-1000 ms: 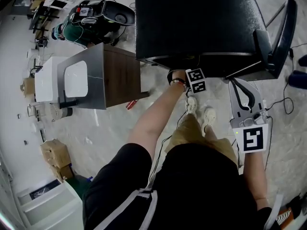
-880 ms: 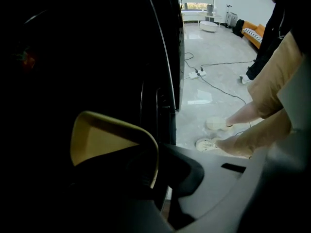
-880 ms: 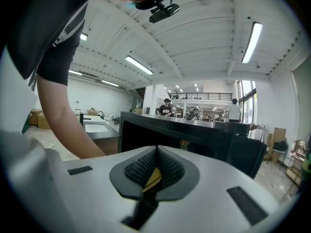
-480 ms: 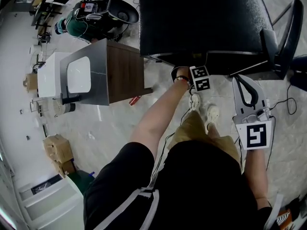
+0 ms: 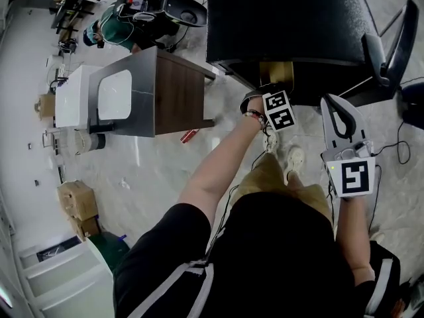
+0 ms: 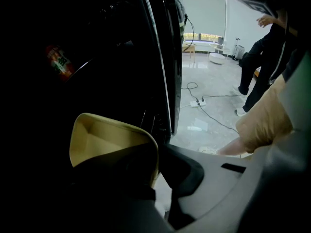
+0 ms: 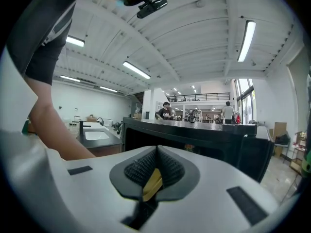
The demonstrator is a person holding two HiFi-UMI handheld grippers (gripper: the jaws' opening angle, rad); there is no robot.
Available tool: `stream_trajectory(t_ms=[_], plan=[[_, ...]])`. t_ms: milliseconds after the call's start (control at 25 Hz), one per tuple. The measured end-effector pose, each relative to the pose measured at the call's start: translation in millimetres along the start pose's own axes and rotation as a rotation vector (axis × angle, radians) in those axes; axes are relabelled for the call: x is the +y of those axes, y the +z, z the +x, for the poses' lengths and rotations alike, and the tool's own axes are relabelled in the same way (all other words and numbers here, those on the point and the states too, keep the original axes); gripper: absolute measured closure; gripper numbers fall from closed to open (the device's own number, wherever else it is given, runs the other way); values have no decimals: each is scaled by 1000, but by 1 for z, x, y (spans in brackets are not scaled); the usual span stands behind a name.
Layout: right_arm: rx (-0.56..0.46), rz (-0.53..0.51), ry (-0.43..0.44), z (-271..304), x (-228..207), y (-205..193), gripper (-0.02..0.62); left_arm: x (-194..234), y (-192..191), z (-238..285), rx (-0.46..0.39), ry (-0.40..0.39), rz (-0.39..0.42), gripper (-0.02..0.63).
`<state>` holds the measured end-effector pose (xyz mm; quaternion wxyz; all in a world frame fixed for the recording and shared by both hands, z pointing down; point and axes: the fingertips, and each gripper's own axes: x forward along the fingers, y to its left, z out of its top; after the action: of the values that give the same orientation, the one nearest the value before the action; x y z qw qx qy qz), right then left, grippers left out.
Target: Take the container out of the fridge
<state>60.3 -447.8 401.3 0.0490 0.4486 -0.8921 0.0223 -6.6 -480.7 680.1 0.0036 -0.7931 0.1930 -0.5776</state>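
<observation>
The fridge (image 5: 285,18) is a black box seen from above, with its door (image 5: 391,38) swung open at the right. A yellow open container (image 5: 277,71) shows at the fridge's front edge. My left gripper (image 5: 268,86) is shut on its rim. In the left gripper view the container (image 6: 104,140) sits tilted in the left gripper (image 6: 158,171), just outside the dark fridge interior (image 6: 73,81). My right gripper (image 5: 341,121) hangs to the right of it, in front of the fridge. In its own view the right gripper (image 7: 156,152) has its tips together and holds nothing.
A dark counter with a white sink (image 5: 132,98) stands left of the fridge. A person in green (image 5: 109,35) sits by equipment beyond it. Cardboard boxes (image 5: 76,201) lie at the left. Cables (image 6: 204,103) run across the floor. A red-labelled item (image 6: 58,62) stays inside the fridge.
My left hand has come up and back from under the fridge's front edge, and the yellow container now shows there. The right gripper has barely shifted.
</observation>
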Motion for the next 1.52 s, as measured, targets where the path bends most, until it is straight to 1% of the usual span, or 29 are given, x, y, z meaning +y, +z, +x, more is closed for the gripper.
stream_trajectory(t_ms=[120, 200, 320, 520, 640, 720, 880, 1000, 1080, 1200, 1320, 1400, 1520], plan=[[-16, 0, 2, -11, 8, 5, 558, -13, 5, -16, -51, 1, -45, 578], [-5, -19, 12, -21, 15, 5, 558, -22, 11, -30, -98, 13, -79, 578], [23, -68, 29, -37, 24, 3, 558, -35, 23, -59, -195, 37, -166, 578], [-1, -86, 44, -54, 40, 14, 558, -49, 39, -112, -330, 112, -257, 578], [-17, -98, 50, -59, 51, 19, 558, -58, 46, -148, -444, 165, -295, 578], [-30, -100, 53, -64, 57, 24, 558, -66, 51, -174, -514, 204, -304, 578], [-50, -95, 57, -68, 68, 32, 558, -75, 50, -222, -615, 282, -305, 578], [-60, -91, 58, -68, 75, 38, 558, -75, 48, -259, -703, 329, -330, 578], [-68, -94, 56, -66, 80, 44, 558, -74, 51, -288, -790, 359, -346, 578], [-69, -81, 42, -60, 87, 51, 558, -71, 54, -328, -918, 414, -350, 578], [-83, -74, 26, -56, 99, 59, 558, -60, 48, -360, -990, 477, -347, 578], [-88, -67, -1, -56, 110, 65, 558, -53, 41, -380, -1031, 509, -339, 578], [-88, -59, -44, -53, 131, 72, 558, -47, 28, -409, -1085, 520, -339, 578]])
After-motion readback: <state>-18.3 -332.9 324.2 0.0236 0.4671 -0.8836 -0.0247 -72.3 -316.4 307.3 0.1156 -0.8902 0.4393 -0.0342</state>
